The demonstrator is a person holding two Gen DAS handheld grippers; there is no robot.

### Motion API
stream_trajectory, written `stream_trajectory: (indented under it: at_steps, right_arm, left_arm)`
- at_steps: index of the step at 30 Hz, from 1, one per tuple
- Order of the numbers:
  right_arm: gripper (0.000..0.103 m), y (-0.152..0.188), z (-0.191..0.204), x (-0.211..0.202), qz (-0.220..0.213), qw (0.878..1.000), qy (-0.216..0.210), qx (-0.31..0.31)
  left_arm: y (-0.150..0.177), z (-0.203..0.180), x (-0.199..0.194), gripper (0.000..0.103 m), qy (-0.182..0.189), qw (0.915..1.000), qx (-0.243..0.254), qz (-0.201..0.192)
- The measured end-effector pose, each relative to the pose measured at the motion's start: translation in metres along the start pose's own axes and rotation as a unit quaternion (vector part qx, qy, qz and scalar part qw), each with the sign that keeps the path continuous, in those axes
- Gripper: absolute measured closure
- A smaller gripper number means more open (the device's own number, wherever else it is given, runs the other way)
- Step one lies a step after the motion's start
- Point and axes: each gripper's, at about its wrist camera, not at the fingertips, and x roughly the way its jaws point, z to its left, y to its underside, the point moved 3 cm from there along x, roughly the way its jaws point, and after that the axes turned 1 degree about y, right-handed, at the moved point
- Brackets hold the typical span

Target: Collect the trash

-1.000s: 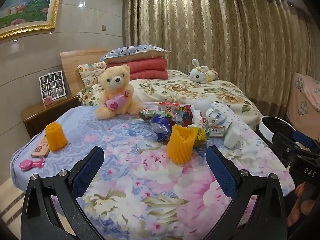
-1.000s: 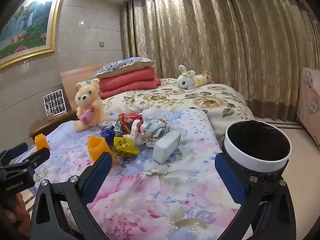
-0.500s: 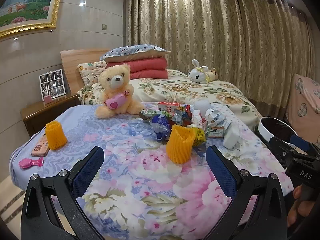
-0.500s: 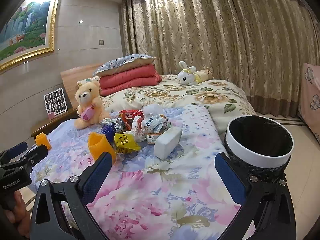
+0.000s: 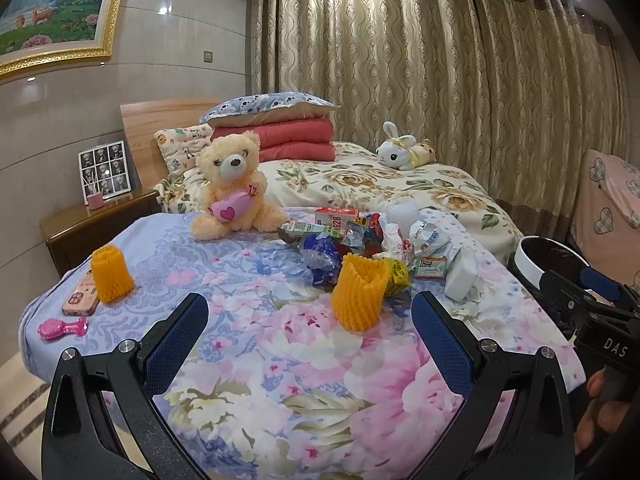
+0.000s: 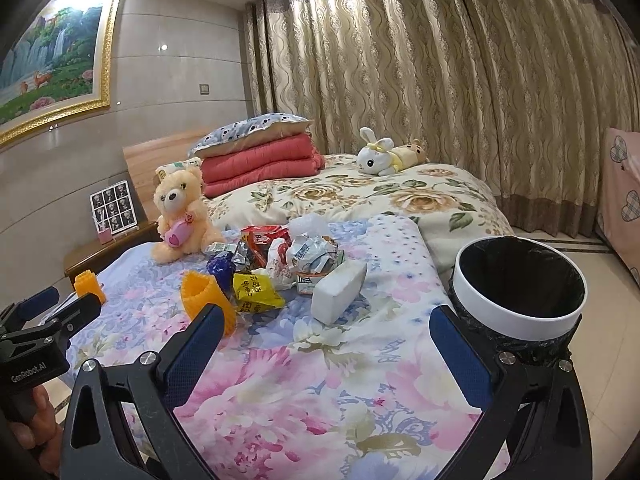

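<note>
Both grippers, left (image 5: 308,320) and right (image 6: 324,336), gape empty before the bear (image 5: 234,184); nearby wrappers (image 6: 296,258) look light, crushable; pinch an edge.

Hidden, cropped and unreadable parts

Trash bin (image 5: 532,249) half masked by the right gripper (image 5: 600,300) in the left view; wrappers in the trash pile (image 6: 280,264) overlapping, print too small to read; framed painting (image 6: 52,68) cropped at far left; phone (image 5: 80,298) partly under an orange foam net (image 5: 111,274).
</note>
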Motion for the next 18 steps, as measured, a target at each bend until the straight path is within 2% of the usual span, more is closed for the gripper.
stream_trajectory:
  at_steps: [18]
  right_arm:
    - [0.0,0.0021,-0.0003,-0.0011,0.003,1.0,-0.004,0.005]
  left_arm:
    - [-0.0005,-0.0024,-0.0014,0.0,0.002,1.0,0.002,0.0]
